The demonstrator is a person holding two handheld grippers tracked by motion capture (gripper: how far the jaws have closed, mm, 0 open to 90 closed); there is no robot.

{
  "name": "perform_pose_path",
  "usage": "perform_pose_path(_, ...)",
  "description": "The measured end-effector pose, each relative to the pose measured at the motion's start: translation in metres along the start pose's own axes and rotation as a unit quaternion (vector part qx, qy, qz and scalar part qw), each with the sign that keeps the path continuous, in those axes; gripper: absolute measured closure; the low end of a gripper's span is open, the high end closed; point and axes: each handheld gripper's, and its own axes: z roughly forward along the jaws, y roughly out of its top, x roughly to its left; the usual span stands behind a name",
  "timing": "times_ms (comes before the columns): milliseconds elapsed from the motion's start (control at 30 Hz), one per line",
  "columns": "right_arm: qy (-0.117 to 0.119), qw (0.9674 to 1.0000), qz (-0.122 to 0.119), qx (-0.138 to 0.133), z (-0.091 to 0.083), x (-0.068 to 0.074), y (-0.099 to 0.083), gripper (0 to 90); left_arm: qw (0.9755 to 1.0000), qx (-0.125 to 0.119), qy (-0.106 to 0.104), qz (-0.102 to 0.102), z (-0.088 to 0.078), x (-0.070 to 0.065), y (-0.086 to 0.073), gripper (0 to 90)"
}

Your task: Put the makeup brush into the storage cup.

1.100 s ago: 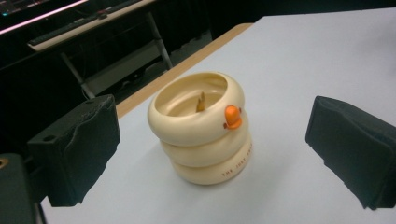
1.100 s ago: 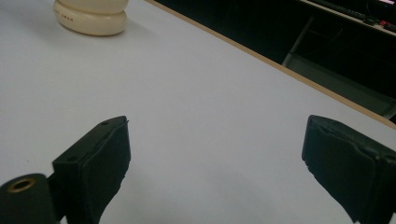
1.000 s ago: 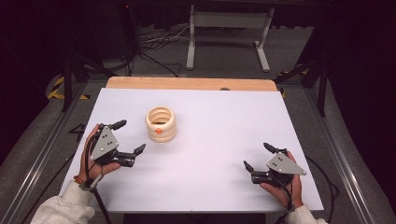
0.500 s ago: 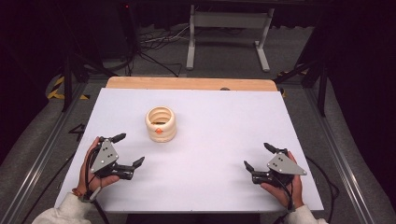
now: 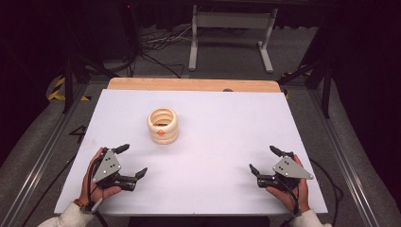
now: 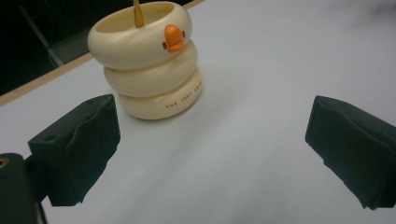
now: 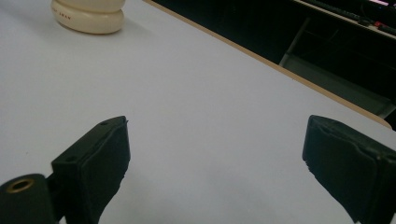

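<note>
A ring stack is seen standing upright on the white counter, left of its middle and toward the far half. Three cream rings are piled one on another; an orange duck bill is borne on the top ring, and small lettering is printed on the bottom one. In the left claw view a thin peg tip is seen rising through the top ring's hole.

The left claw is held in a hand near the counter's near left corner, its jaws spread wide and nothing between them. It is pointed toward the ring stack, which is set apart from it, beyond the jaw tips and nearer the left jaw in that claw's own view.

The right claw is held in the other hand near the near right corner, its jaws likewise spread wide and empty. It is well apart from the ring stack, whose bottom ring is caught at the upper left edge of the right claw view, with bare counter between.

A wooden strip is seen along the counter's far edge.
</note>
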Motion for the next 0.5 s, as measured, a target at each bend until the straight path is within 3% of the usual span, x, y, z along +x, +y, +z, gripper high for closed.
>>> perform_pose_path(133,0.0,1.0,0.0,-0.002,-0.0006,-0.0008,-0.0001,8.2,1.0,0.007,-0.006,-0.001,-0.0018,-0.0045,-0.0041,4.1)
perform_pose_path(200,0.0,1.0,-0.002,-0.001,-0.0007,-0.0001,0.0001,8.2,0.9999,0.013,-0.006,0.009,-0.002,-0.0063,-0.0046,4.1)
perform_pose_path(500,0.003,1.0,-0.008,-0.003,-0.0005,0.0028,0.002,8.1,0.9999,0.002,-0.012,-0.001,-0.0029,-0.0079,-0.0047,4.0)
